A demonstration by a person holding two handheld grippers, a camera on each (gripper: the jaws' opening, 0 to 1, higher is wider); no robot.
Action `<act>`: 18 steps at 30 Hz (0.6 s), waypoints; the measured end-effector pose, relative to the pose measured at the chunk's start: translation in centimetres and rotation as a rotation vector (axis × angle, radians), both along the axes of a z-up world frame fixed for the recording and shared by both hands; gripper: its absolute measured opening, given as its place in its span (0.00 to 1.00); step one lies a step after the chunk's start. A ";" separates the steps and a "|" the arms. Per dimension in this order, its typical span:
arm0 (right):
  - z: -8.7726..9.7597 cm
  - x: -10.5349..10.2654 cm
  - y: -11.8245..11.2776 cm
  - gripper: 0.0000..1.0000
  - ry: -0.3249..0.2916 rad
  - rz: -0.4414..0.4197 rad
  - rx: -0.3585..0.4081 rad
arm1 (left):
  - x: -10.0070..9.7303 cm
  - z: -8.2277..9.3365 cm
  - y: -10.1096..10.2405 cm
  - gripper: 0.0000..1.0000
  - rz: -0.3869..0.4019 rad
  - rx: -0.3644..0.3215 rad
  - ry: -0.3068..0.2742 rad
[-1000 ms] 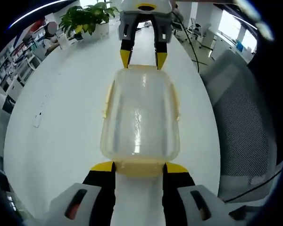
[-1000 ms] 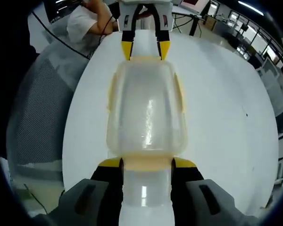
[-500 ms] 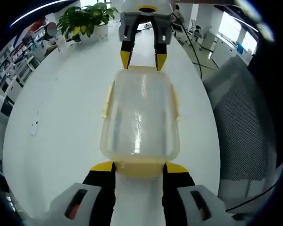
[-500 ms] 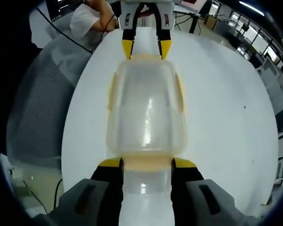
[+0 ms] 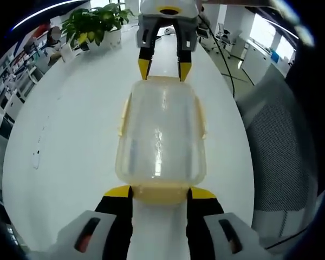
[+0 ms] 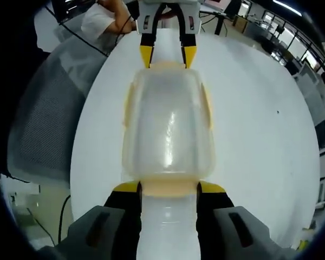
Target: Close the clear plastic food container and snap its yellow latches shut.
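Note:
A clear plastic food container (image 5: 161, 130) with pale yellow latches hangs between my two grippers, above the white table. My left gripper (image 5: 160, 192) has its black-and-yellow jaws shut on the near end latch (image 5: 160, 190). At the far end, my right gripper (image 5: 164, 70) clamps the opposite latch. In the right gripper view the same container (image 6: 168, 130) appears from the other end: my right gripper (image 6: 169, 188) holds the near latch and my left gripper (image 6: 163, 57) the far one. Side latches (image 5: 123, 116) (image 6: 207, 108) lie flat against the walls.
The round white table (image 5: 70, 135) spreads below. A potted plant (image 5: 95, 21) stands at its far edge and a small flat object (image 5: 37, 158) lies at the left. A grey mesh chair (image 5: 281, 141) (image 6: 43, 119) sits beside the table. A person (image 6: 100, 21) is behind my left gripper.
The table and room have slid slightly in both views while the container stays fixed between the jaws, so both grippers have moved together with it. Neither grip has changed.

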State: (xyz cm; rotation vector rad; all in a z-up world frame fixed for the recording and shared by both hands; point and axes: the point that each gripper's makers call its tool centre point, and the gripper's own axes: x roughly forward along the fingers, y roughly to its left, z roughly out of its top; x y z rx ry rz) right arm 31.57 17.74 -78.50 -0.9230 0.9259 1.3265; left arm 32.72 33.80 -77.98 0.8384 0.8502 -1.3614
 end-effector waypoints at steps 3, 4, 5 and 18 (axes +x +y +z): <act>-0.2 0.0 -0.7 0.36 -0.003 0.002 -0.011 | 0.0 -0.1 -0.7 0.33 -0.003 0.001 0.004; -0.2 0.0 -0.8 0.36 -0.004 0.003 -0.012 | -0.1 -0.1 -0.9 0.33 -0.005 0.003 0.004; -0.1 -0.1 -1.0 0.36 -0.004 0.002 -0.012 | 0.0 -0.1 -1.1 0.33 -0.006 0.004 0.005; 0.0 -0.3 -4.2 0.36 -0.008 -0.010 -0.021 | -0.2 -0.3 -4.3 0.33 -0.009 -0.009 0.013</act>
